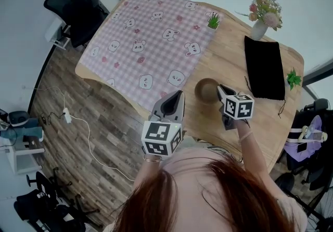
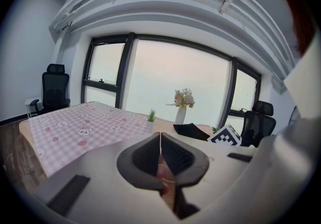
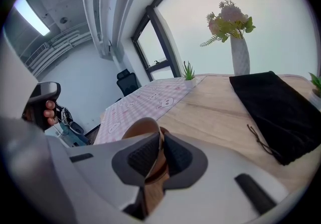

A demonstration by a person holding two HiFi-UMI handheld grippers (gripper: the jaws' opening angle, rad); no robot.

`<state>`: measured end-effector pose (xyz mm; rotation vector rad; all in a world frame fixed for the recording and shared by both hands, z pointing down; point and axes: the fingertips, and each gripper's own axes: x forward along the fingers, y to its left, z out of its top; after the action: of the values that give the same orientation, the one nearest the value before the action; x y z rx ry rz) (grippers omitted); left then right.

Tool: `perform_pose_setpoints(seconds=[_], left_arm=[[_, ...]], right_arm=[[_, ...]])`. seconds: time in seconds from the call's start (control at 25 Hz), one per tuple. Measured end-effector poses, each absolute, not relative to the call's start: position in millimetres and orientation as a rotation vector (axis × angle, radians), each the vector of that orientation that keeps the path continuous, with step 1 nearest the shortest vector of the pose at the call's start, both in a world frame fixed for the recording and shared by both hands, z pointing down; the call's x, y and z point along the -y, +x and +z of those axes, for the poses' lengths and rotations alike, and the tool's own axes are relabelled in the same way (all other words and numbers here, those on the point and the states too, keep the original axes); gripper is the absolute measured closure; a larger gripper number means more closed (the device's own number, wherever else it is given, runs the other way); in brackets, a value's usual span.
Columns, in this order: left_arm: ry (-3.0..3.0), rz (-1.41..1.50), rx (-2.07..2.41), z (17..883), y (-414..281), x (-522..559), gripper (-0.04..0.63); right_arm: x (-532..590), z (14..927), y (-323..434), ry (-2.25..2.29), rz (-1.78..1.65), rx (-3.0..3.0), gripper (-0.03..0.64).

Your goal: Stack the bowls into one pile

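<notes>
A brown bowl (image 1: pixel 207 90) rests on the wooden table (image 1: pixel 229 59), just right of the pink cloth. My right gripper (image 1: pixel 221 89) is shut on its near right rim; in the right gripper view the bowl's thin wall (image 3: pixel 140 126) runs between the two pads of my right gripper (image 3: pixel 160 136). My left gripper (image 1: pixel 179 94) hovers over the table's front edge, left of the bowl, and is shut with nothing in it. In its own view the left gripper (image 2: pixel 160 138) has its jaws pressed together. I cannot tell whether the bowl is one or a nested pile.
A pink checked cloth (image 1: pixel 151 43) with animal prints covers the table's left half. A black pouch (image 1: pixel 264 67), a vase of flowers (image 1: pixel 260 22) and two small green plants (image 1: pixel 213 20) (image 1: pixel 294 78) stand at the back and right. An office chair (image 1: pixel 73 2) is beyond the far left corner.
</notes>
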<state>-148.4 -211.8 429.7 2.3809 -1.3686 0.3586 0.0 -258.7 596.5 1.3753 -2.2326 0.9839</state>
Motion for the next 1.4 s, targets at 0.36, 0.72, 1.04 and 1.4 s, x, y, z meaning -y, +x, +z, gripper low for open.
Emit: perform_pose_setpoints(seconds=[0.36,0.72,1.04,1.4], left_arm=[[2.371,0.361,1.374,431.1,-152.0,211.9,0.583],[2.363,0.358,1.379,431.8,-153.7,209.3,0.583],[2.358,0.35,1.394,429.4,-155.0,203.7,0.583],[2.358,0.341,1.407,426.9,-153.0,194.7,0.583]], right_arm=[[260.8,604.4,3.2,1.381,0.976,2.186,0.588],[260.1,605.9,1.3,1.368,0.922,2.163,0.557],[258.8,603.2,2.8,1.373,0.889,2.159,0.543],[257.7,589.8,5.8,1.401,0.843,2.19,0.543]])
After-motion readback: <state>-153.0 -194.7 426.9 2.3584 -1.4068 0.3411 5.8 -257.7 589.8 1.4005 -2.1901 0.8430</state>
